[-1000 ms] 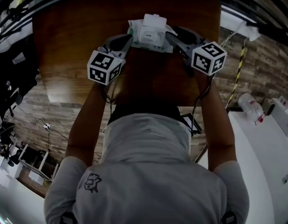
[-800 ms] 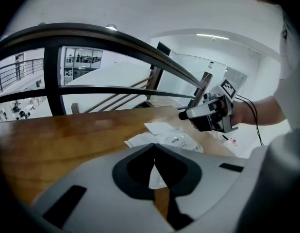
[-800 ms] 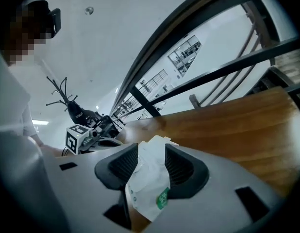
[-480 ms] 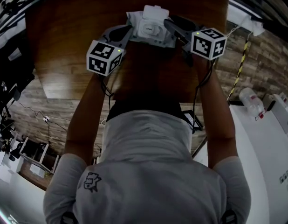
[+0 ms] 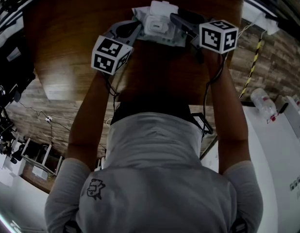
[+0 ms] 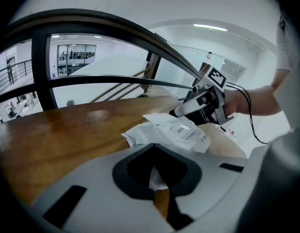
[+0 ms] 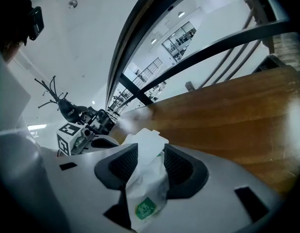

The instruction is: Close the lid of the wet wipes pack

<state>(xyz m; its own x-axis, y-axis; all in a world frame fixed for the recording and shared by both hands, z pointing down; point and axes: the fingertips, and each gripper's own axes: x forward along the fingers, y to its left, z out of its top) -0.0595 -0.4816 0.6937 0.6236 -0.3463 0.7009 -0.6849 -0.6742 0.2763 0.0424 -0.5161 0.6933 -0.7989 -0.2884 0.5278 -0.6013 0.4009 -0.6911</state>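
A white wet wipes pack lies on the brown wooden table, held between both grippers. Its lid is flipped back on the far side, and the white flap shows past the jaws in the right gripper view as lid. My left gripper is shut on the pack's left edge, with white wrapper pinched between its jaws. My right gripper is shut on the right end of the pack, where a green logo shows. The pack's top label faces up.
The table's near edge runs just in front of the person's body. To the right stand a white counter with a plastic bottle and a yellow-black striped pole. A dark curved railing lies beyond the table.
Both grippers and the pack have shifted slightly up in the head view. The grip on the pack is the same and the lid still stands flipped back.
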